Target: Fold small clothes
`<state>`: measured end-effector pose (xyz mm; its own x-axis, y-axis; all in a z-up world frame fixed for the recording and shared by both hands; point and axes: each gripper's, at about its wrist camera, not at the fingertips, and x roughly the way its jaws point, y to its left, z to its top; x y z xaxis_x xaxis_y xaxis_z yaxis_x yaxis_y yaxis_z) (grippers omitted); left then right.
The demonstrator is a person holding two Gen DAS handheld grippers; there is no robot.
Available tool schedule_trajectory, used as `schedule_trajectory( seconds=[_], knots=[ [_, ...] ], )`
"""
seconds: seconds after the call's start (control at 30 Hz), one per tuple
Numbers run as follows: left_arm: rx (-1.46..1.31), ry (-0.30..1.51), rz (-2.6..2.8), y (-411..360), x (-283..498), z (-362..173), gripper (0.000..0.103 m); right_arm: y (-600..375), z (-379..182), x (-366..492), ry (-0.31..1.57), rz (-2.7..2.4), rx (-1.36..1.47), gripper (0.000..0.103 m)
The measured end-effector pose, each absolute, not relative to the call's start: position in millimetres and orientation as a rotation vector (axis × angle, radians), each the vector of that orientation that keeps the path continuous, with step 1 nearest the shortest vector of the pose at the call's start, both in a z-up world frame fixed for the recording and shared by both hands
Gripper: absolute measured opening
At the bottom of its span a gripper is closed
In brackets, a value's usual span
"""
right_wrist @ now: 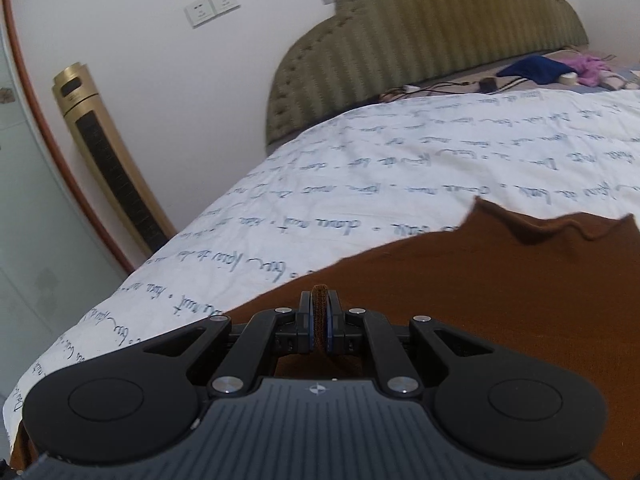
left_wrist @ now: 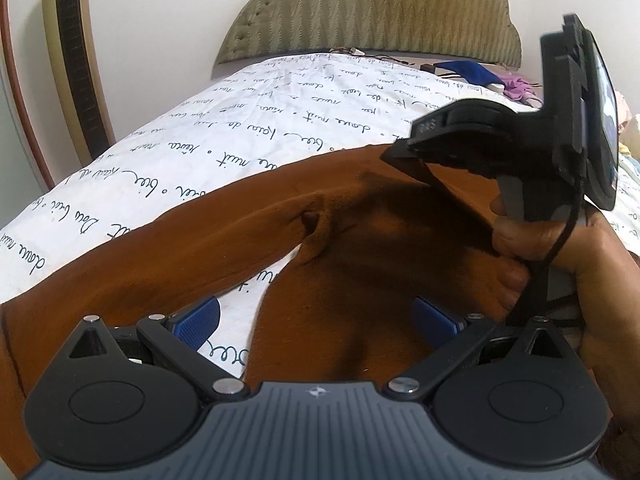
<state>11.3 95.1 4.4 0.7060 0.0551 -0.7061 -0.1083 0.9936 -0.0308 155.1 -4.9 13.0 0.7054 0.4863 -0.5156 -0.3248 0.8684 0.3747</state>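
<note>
White bedding [right_wrist: 360, 168] printed with script carries our brown garment [right_wrist: 500, 280]; far off stands an olive headboard [right_wrist: 420, 40]. Our right gripper [right_wrist: 319, 320] pinches the garment, our left gripper [left_wrist: 316, 320] gapes wide.

A big bed [right_wrist: 400, 168] with a white cover is sitting by a green headboard [right_wrist: 420, 40]. A gold fan [right_wrist: 108, 160] is standing against the white wall [right_wrist: 160, 60].

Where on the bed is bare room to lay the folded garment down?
The white printed sheet is bare between the brown garment and the green headboard. Crowded: the strip below the headboard, with cables, blue cloth and purple cloth.
</note>
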Motion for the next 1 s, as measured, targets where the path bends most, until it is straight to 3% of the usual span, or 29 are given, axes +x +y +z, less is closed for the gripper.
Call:
schedule_trajectory(
  seconds=[0.17,0.27,0.3,0.33,0.5,0.77,0.9,1.0],
  knots=[
    [-0.074,0.786,0.101,98.0,11.3,4.2,0.103,5.0,4.9,161.8,0.699,0.505,0.255,0.013],
    [-0.075,0.788,0.099,98.2,11.0,4.4,0.103,-1.5,-0.9,164.0,0.761,0.506,0.301,0.023],
    [-0.074,0.787,0.099,98.7,10.6,4.4,0.103,-5.6,1.2,161.3,0.761,0.507,0.314,0.034],
    [-0.071,0.785,0.101,99.0,10.2,4.4,0.103,-10.1,5.2,156.2,0.746,0.515,0.320,0.037],
    [-0.082,0.793,0.112,101.4,13.1,1.2,0.103,-29.8,20.3,133.1,0.727,0.512,0.313,0.037],
    [-0.056,0.802,0.121,97.5,12.7,-1.6,0.103,-35.2,-6.7,125.7,0.847,0.473,0.346,0.038],
    [-0.062,0.811,0.129,98.4,14.1,-3.1,0.103,-38.3,-4.0,116.8,0.835,0.483,0.342,0.050],
    [-0.063,0.815,0.127,96.9,14.0,-3.4,0.103,-41.6,-4.0,111.7,0.838,0.471,0.339,0.050]
  ],
)
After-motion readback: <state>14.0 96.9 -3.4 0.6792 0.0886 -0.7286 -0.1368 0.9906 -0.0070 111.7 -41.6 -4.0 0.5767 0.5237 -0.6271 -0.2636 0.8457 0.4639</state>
